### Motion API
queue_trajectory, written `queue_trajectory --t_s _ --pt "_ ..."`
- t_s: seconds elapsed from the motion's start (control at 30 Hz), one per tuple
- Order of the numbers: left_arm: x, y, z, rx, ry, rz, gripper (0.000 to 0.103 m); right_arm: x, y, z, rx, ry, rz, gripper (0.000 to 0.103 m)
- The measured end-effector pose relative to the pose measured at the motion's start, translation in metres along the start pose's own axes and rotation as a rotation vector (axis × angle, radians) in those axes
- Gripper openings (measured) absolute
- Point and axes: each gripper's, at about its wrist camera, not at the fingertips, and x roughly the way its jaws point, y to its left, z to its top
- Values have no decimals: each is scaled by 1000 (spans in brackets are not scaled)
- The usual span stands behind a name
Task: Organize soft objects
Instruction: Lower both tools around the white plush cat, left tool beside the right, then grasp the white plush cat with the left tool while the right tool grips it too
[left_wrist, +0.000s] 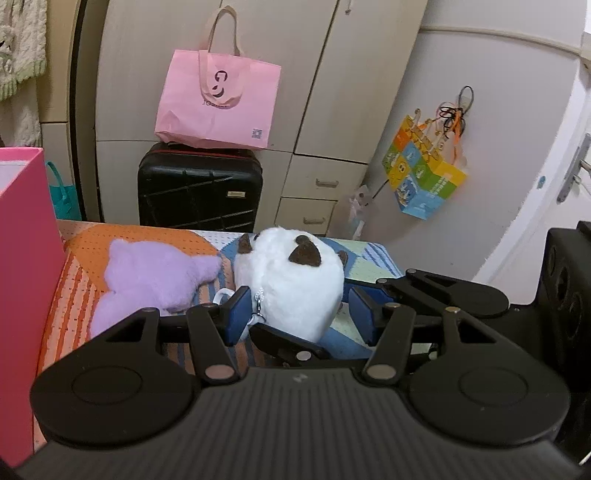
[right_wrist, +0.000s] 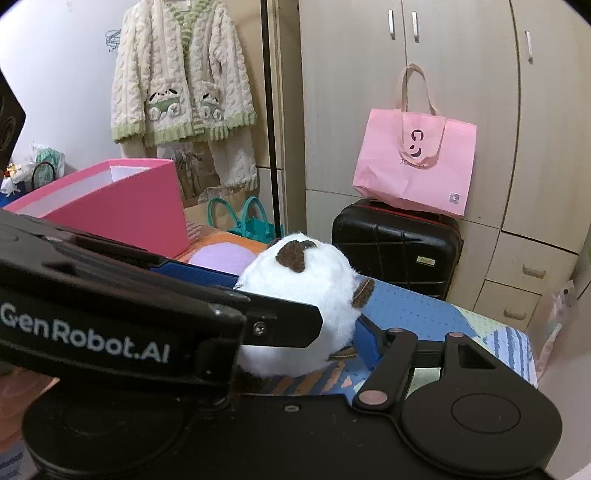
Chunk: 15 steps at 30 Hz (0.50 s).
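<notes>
A white plush toy (left_wrist: 291, 284) with brown ear patches sits on a desk (left_wrist: 77, 284) covered by an orange, blue and pale patterned mat. The left tool (left_wrist: 295, 314) has its two blue pads on either side of the toy's lower body, the left pad against the fur near a small metal clasp, the right pad just beside the fur with a narrow gap. It reads as spread around the toy, not yet squeezing it.

The right tool (right_wrist: 295, 314) comes in from the other side and crosses in front of the left one. Its right blue pad touches the toy's (right_wrist: 299, 295) flank; its left finger is hidden behind the other tool's body, so whether it is closed cannot be told.

A purple plush toy (left_wrist: 151, 280) lies flat just left of the white one, touching it. An open pink box (right_wrist: 122, 206) stands at the desk's left edge, beyond the purple toy.

The toy lies dead ahead of the left tool, between its pads, so that hand seems best placed to close and carry it leftward toward the box.
</notes>
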Motion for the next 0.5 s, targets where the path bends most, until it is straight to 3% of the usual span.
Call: queue_trajectory --t_s 0.5 --pt "-53 -23 -23 111 97 -18 56 -51 35 -24 129 7 -17 71"
